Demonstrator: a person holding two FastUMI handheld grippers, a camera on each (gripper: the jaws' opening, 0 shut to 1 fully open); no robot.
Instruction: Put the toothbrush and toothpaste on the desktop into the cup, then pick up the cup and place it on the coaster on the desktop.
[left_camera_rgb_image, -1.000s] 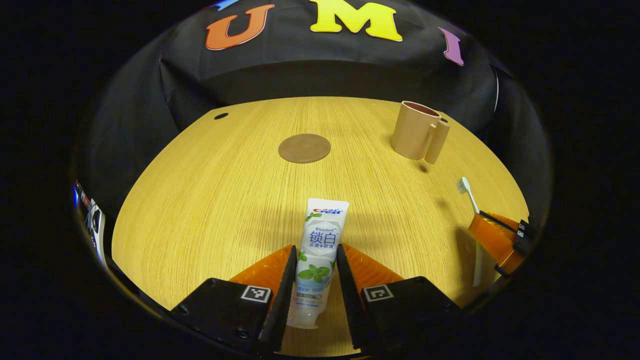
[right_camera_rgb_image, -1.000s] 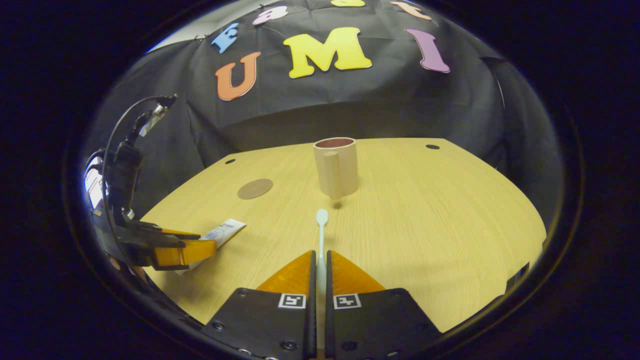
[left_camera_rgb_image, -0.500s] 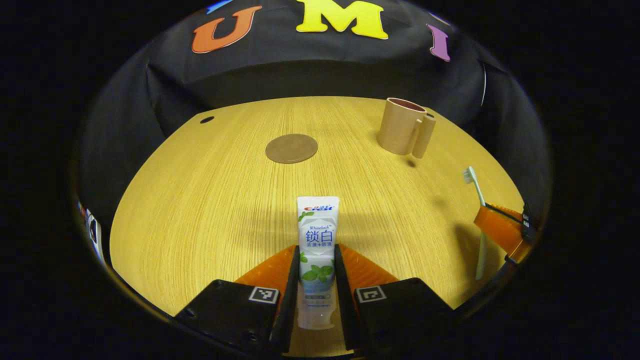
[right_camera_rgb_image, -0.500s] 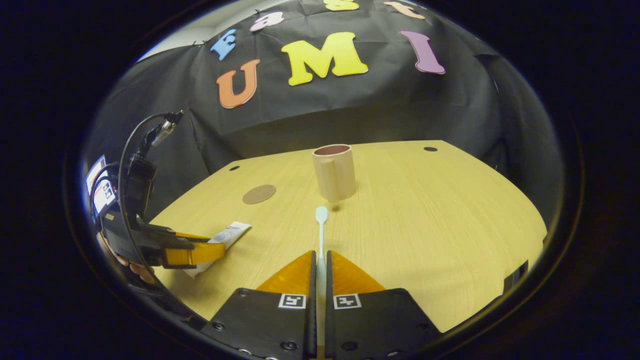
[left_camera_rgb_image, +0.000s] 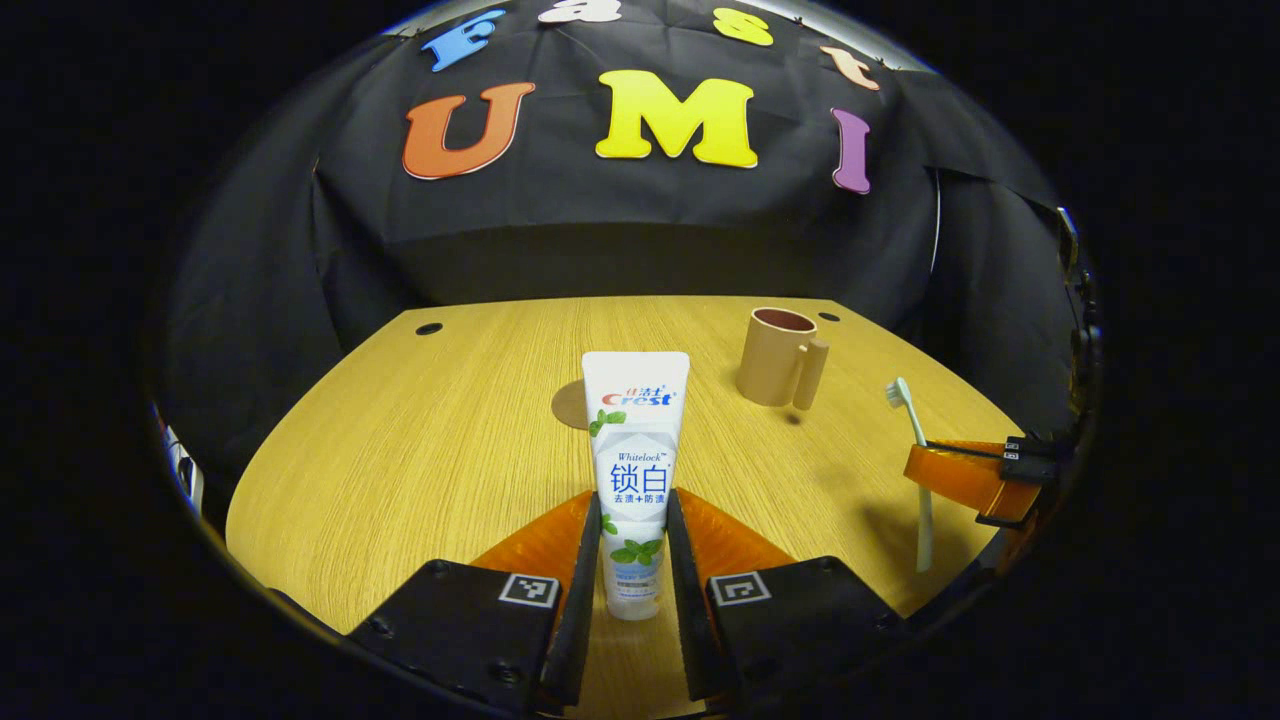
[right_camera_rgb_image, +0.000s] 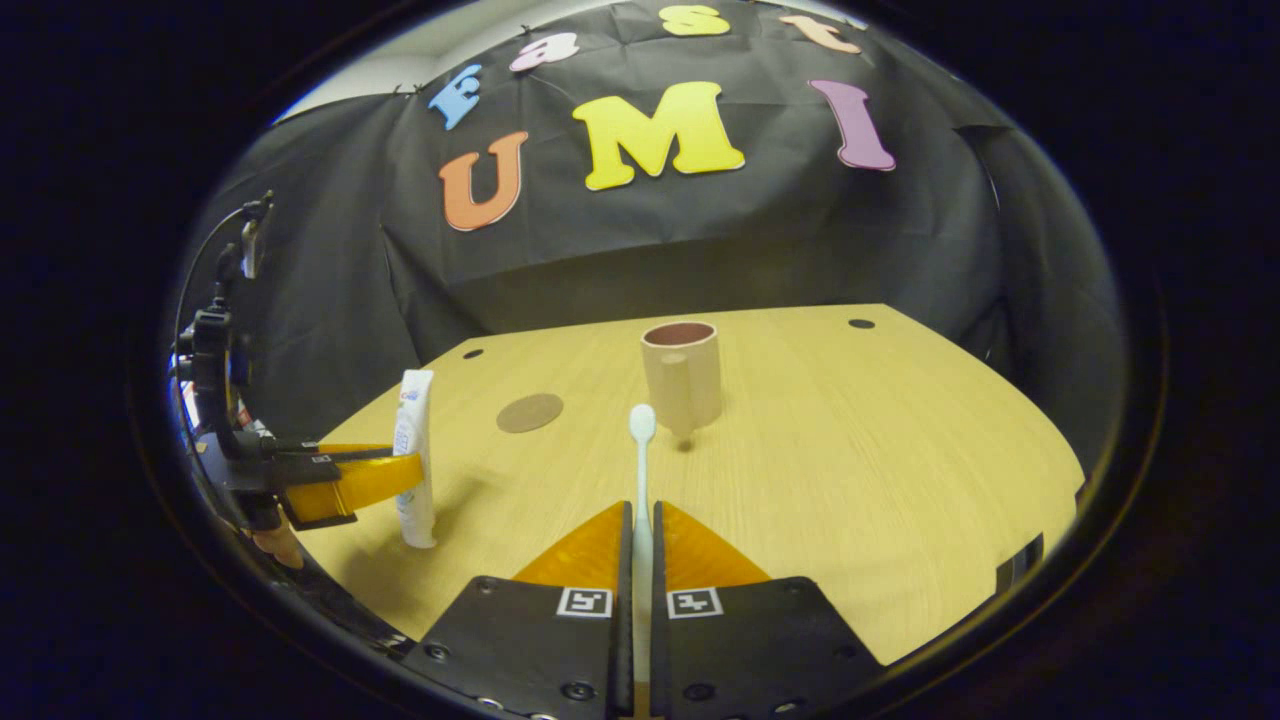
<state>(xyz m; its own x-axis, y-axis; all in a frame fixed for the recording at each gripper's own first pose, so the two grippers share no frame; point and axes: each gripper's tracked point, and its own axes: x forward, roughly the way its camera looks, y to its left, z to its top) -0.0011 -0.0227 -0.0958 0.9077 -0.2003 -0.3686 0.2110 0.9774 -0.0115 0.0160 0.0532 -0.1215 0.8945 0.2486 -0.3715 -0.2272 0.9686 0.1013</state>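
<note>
On wooden desktop (left_camera_rgb_image: 400, 450), cup (left_camera_rgb_image: 775, 357) beyond coaster (right_camera_rgb_image: 530, 412)

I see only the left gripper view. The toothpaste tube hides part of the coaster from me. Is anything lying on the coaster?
Observer: No. In the right gripper view the coaster shows whole and bare, and it lies apart from the cup.
Operator: Thank you. How does the right gripper hold the toothbrush?
Observer: The right gripper has both fingers closed on the handle of the toothbrush. The brush head points toward the cup, whose handle faces that gripper.
</note>
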